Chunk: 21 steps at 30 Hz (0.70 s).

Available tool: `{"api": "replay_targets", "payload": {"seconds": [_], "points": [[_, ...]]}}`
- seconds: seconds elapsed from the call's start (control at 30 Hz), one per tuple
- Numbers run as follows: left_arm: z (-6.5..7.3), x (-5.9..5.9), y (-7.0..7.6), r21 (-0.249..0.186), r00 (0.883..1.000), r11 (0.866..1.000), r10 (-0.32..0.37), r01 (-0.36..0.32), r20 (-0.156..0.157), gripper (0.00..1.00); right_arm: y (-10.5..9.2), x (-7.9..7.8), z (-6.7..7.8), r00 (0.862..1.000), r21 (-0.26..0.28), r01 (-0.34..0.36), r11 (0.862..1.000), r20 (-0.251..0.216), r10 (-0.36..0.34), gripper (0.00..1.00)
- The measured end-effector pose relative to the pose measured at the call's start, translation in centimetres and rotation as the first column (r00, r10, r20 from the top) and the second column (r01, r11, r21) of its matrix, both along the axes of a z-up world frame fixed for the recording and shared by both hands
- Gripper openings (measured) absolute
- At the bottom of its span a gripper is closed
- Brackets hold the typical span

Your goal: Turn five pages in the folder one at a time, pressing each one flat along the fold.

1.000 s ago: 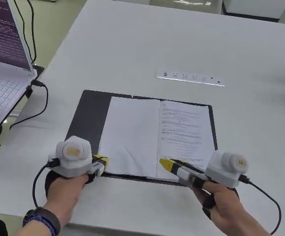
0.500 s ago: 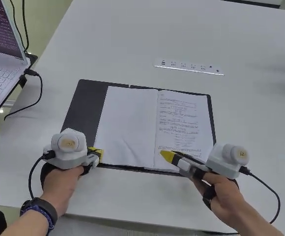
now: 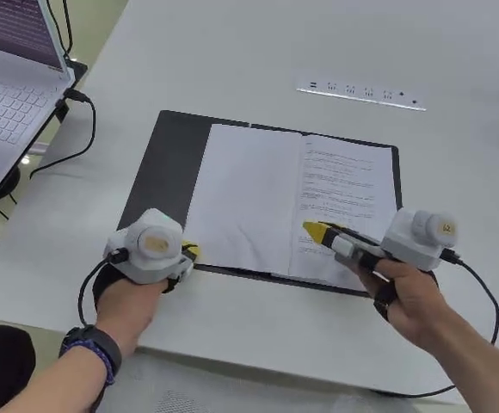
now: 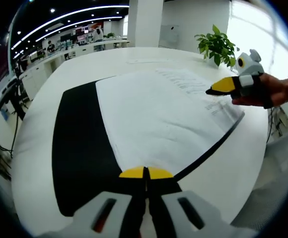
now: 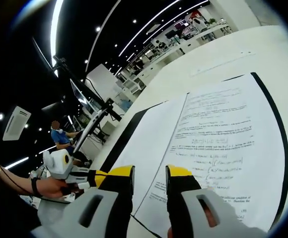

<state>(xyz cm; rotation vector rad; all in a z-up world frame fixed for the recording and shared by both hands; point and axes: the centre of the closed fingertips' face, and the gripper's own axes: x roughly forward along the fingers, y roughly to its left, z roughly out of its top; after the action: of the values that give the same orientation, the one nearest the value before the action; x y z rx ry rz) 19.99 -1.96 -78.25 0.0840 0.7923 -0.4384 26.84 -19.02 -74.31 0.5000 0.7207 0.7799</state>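
While the folder (image 3: 159, 163) lies open near the table's (image 3: 232, 52) front edge, our left gripper (image 3: 189, 252) rests closed and empty at the folder's front edge. Our right gripper (image 3: 314, 231), jaws slightly parted and empty, hovers over the printed page (image 3: 348, 189).

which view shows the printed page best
The right gripper view: the printed page lies close and large, text lines distinct. The head view shows it from above but small; the left gripper view shows it far and foreshortened.

A broad white table (image 3: 232, 60) with a recessed socket strip (image 3: 361, 93) stands on pale floor (image 3: 103, 15), an open silver laptop (image 3: 9, 86) beside its left edge. Long ceiling light strips (image 4: 79, 14) run overhead; a white pillar (image 4: 146, 22) rises beyond, and a leafy green potted plant (image 4: 217, 47) stands near bright windows (image 4: 255, 34).
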Motion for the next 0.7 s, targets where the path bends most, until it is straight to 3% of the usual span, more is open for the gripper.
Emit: {"api": "replay_targets", "payload": {"seconds": [0.2,0.37,0.7], "points": [[-0.3,0.3,0.2,-0.007,1.0,1.0,0.007,-0.007,0.004,0.0,1.5,2.1,-0.2,0.998,-0.016,-0.051,0.999,0.029,0.051,0.21],[-0.4,0.4,0.2,-0.016,1.0,1.0,0.019,-0.019,0.0,0.0,3.2,2.8,0.1,0.997,-0.014,-0.061,0.998,0.046,0.062,0.19],[-0.6,0.4,0.2,-0.027,0.999,0.999,0.031,-0.032,-0.01,0.0,3.6,4.7,-0.4,0.998,0.014,-0.038,0.999,0.042,0.038,0.14]]}}
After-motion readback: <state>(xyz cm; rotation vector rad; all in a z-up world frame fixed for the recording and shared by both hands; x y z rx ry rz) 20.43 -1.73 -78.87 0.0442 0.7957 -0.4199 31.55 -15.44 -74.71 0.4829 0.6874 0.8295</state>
